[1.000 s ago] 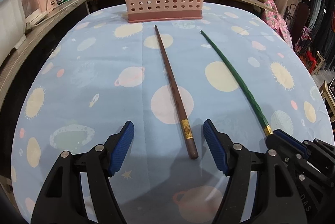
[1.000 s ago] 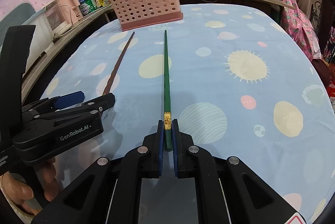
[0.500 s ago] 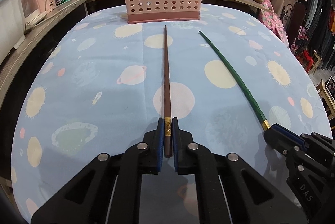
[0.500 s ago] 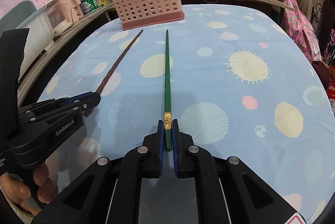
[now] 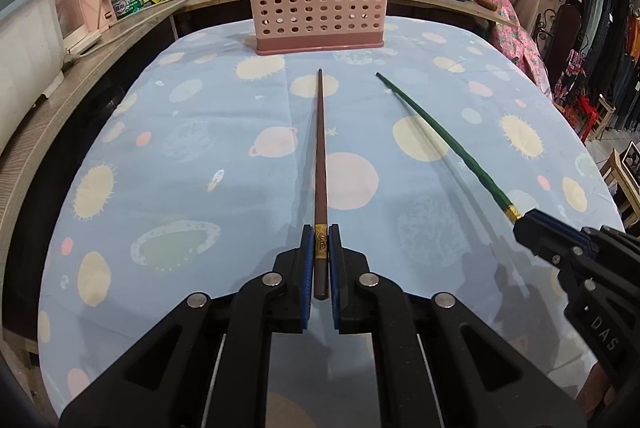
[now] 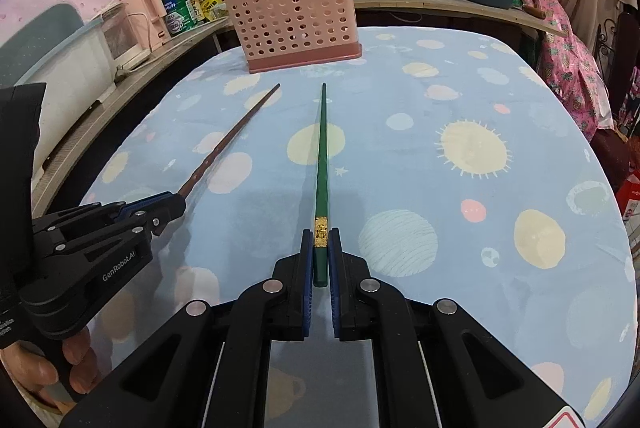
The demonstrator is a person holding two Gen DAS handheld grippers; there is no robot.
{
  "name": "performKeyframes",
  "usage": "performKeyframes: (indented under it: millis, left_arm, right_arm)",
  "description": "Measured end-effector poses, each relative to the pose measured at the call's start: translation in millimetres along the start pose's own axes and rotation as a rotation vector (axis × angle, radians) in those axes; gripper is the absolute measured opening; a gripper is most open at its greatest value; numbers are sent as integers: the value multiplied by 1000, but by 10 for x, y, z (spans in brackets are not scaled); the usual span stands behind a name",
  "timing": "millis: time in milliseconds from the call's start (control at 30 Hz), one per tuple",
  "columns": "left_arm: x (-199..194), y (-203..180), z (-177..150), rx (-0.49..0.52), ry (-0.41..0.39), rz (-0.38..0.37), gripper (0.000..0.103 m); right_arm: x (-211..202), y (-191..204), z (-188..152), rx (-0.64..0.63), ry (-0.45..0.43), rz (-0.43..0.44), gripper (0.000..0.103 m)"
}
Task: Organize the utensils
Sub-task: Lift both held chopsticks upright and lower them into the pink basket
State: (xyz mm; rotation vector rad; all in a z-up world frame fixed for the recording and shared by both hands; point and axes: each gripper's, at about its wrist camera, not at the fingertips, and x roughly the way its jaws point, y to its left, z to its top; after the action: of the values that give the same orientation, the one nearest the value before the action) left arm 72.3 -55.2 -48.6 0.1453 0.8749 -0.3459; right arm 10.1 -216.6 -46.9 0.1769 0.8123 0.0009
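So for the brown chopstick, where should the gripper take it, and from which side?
At its thick butt end by the gold band, coming from the near end along its length: the brown chopstick points tip-first at the pink basket. The left gripper is shut on exactly that part.

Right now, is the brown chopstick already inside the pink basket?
No, the brown chopstick is clamped in the left gripper, short of the pink basket.

Pale blue tablecloth [image 5: 200, 155] printed with cream suns and pastel planets. A brown chopstick [image 5: 321, 155] and a green chopstick [image 6: 321, 163], both gold-banded. Pink holed basket [image 5: 318, 7].
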Motion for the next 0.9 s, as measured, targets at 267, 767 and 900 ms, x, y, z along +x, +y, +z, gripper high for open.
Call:
performKeyframes:
  millis: [267, 767, 900]
  left_arm:
    - [-420, 135, 172, -37, -80, -11, 7]
    - [-1056, 232, 742, -43, -233, -25, 7]
    - [-1152, 259, 921, -51, -277, -42, 7]
  right_arm:
    - [-359, 44, 302, -10, -100, 2, 7]
    - [-814, 288, 903, -43, -246, 48, 7]
    - [-857, 313, 1056, -33, -270, 78, 7]
